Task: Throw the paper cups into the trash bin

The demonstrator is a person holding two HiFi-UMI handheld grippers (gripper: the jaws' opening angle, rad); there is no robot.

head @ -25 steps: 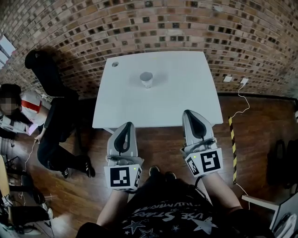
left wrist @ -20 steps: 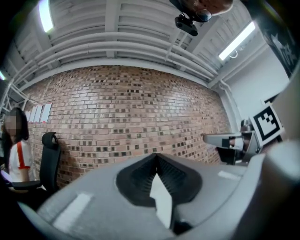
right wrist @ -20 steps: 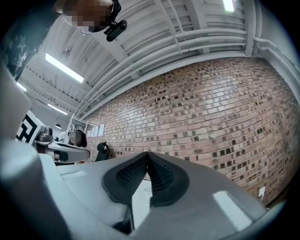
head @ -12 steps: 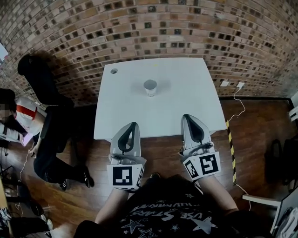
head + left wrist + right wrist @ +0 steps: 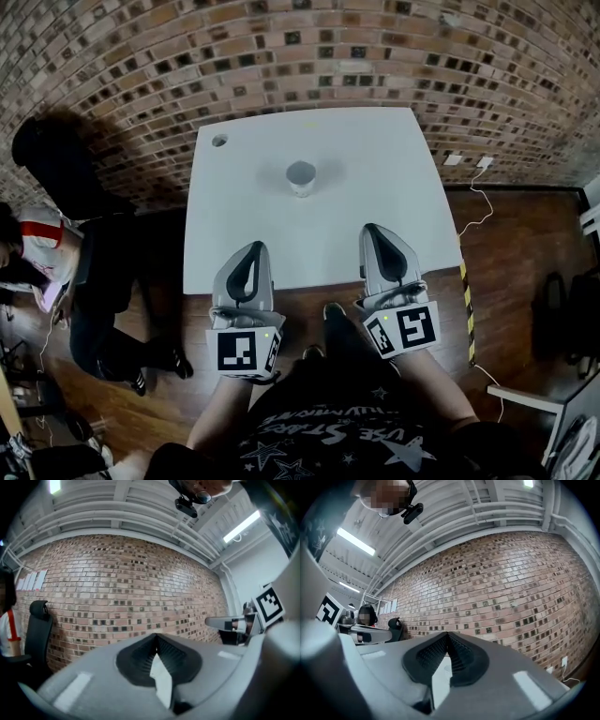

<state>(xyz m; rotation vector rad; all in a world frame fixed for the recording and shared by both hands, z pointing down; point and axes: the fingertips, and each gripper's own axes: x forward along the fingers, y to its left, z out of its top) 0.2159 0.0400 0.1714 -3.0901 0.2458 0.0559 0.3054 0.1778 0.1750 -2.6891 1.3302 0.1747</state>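
A single white paper cup [image 5: 301,176] stands upright on the white table [image 5: 394,178], a little behind its middle. My left gripper [image 5: 255,247] and right gripper [image 5: 370,228] hover side by side over the table's near edge, well short of the cup. Both are shut with nothing between the jaws. In the left gripper view the left gripper [image 5: 156,635] points at the brick wall with its tips together, and in the right gripper view the right gripper [image 5: 447,633] does the same. No trash bin shows in any view.
A brick wall [image 5: 309,56] runs behind the table. A black office chair [image 5: 52,159] and a seated person [image 5: 66,272] are at the left. Yellow-black tape [image 5: 466,291] and a white cable [image 5: 483,202] lie on the wooden floor at the right. The table has a cable hole [image 5: 219,140].
The table and cup have drawn closer in the head view. Both grippers, earlier short of the table, now reach over its near edge. Their jaws stay shut.
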